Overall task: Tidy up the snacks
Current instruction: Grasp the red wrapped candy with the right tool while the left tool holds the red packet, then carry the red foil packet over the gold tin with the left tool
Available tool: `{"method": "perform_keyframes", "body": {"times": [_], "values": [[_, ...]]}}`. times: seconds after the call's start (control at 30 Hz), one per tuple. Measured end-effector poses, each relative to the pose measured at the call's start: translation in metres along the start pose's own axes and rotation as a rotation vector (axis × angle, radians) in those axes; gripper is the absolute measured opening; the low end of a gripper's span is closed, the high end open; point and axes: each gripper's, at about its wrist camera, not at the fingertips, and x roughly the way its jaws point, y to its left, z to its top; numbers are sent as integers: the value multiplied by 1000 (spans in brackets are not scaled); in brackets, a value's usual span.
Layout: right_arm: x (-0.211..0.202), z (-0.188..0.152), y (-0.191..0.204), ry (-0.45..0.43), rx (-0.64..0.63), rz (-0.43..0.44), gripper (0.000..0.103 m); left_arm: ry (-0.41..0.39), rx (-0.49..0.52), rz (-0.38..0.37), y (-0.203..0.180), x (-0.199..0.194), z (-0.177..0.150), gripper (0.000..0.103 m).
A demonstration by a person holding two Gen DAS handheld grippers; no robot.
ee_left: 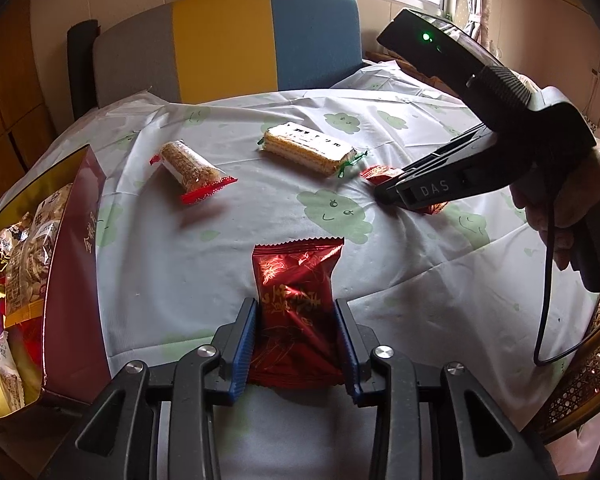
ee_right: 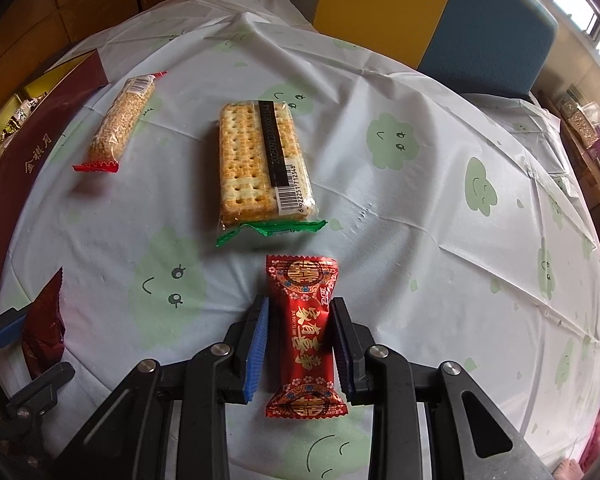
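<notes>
My left gripper (ee_left: 296,306) is shut on a dark red foil packet (ee_left: 296,300), its blue pads pressing both sides just above the tablecloth. The same packet (ee_right: 44,328) shows at the left edge of the right wrist view. My right gripper (ee_right: 300,302) is shut around the middle of a red and gold candy packet (ee_right: 306,336) lying on the cloth. From the left wrist view, that gripper (ee_left: 384,196) points down onto the candy (ee_left: 380,174). A sesame bar (ee_left: 190,170) (ee_right: 120,120) and a cracker pack (ee_left: 308,150) (ee_right: 260,160) lie loose further back.
A maroon box (ee_left: 72,280) (ee_right: 40,128) with a gold inside holds several snack packs at the table's left edge. A grey, yellow and blue chair (ee_left: 228,44) stands behind the table and a wicker chair (ee_left: 580,380) at the right. A hand (ee_left: 560,208) holds the right gripper.
</notes>
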Motion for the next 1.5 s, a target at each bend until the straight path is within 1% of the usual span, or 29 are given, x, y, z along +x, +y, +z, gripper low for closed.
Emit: {"method": "perform_keyframes", "body": {"times": [0.1,0.23,0.37,0.6,0.77,0.83,1.07,1.17,1.27,1.5], "values": [[0,-1,1,-4,-12,-9,30,7,-23,-14,2,-5,2,37],[0,-2,2,-6,-17,-12,30,-9,-43,-17,5,-17,7,37],[0,-2,2,-9,-27,-17,30,-38,-66,-16,10,-34,16,37],[-1,-1,3,-17,-39,-26,30,-92,-105,8,25,-62,31,37],[-2,-3,4,-23,-49,-31,30,-129,-119,58,40,-77,37,37],[-3,-3,4,-25,-51,-32,30,-136,-128,89,48,-81,38,37],[-3,-3,5,-28,-55,-36,30,-149,-200,206,94,-96,34,37],[-3,-3,5,-31,-62,-40,30,-143,-237,243,114,-99,29,37],[-4,-3,6,-34,-67,-44,30,-140,-265,275,128,-104,21,37],[-4,-5,10,-46,-98,-73,30,-122,-310,304,147,-103,7,37]]}}
